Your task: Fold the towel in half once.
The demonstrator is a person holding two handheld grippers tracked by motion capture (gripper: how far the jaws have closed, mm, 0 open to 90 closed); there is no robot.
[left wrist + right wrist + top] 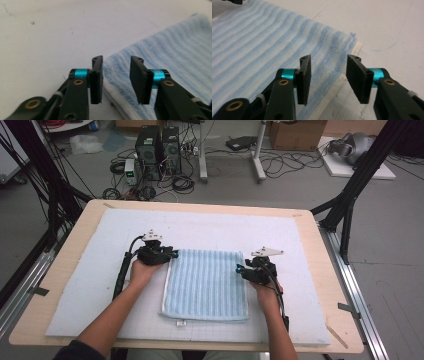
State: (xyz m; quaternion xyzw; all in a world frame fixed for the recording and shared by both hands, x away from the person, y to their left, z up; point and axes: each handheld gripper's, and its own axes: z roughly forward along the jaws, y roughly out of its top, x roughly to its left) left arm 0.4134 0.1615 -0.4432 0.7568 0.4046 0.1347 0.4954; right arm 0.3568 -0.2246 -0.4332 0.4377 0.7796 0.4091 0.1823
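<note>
Nearest, two forearms come in from 6 o'clock in the high view. The left tongs (173, 254) sit at the towel's (206, 285) 10 o'clock corner, the right tongs (239, 269) at its 2 o'clock edge.

In the left gripper view the left tongs (117, 80) stand spread, jaws parted over the towel's (175, 50) white-hemmed edge, pinching nothing; the cloth lies below the gap, and the pads do not press on it. In the right gripper view the right tongs (332, 80) are likewise spread above the towel's (262, 50) corner and hem, nothing clamped.

The towel is a pale blue striped cloth lying flat, folded, near the middle of the white pad (90, 270) that covers the wooden surface (320, 250). Its stripes run from 6 to 12 o'clock, and its slightly longer side follows the same line. A small tag (180, 323) pokes out at its 6 o'clock edge. Nothing lies on the pad between tongs and cloth.

Farther off, past the surface's 12 o'clock edge, the floor holds two computer towers (157, 147), tangled cables (280, 165), a desk's white legs (259, 155) and a cardboard box (297, 134). Black frame struts (350, 195) stand at 2 o'clock.
</note>
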